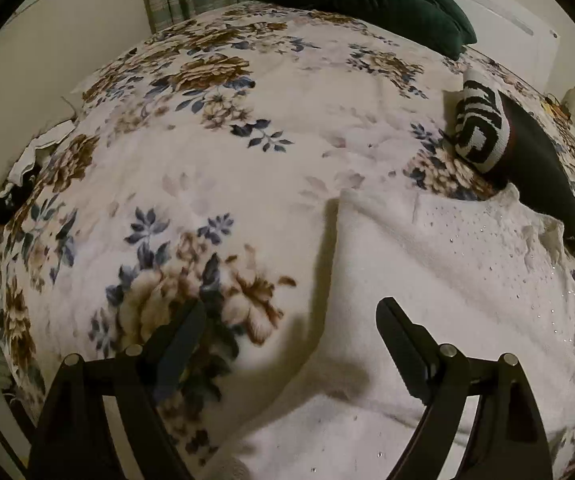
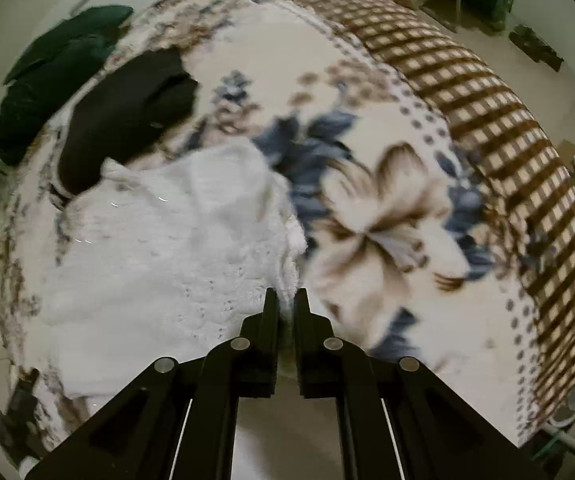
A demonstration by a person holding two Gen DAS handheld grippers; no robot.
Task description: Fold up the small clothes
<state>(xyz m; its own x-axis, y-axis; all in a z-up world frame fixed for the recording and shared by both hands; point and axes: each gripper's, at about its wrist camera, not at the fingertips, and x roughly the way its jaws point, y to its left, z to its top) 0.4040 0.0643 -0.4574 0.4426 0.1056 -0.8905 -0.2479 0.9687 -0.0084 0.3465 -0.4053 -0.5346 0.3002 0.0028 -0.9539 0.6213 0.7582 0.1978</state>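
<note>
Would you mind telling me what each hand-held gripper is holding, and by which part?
The right hand-held gripper pinches the white knit garment at its edge. The left hand-held gripper is open, holding nothing.

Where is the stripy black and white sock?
In the left wrist view, the black and white sock lies far right on the flowery blanket, against a black garment, just beyond the white knit top.

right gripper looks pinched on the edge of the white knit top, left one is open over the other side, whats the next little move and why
Probably lower the left gripper and close it on the white knit top. Its jaws stand open with nothing between them, while the right gripper is already shut on the top's edge. A fold likely needs both held.
</note>
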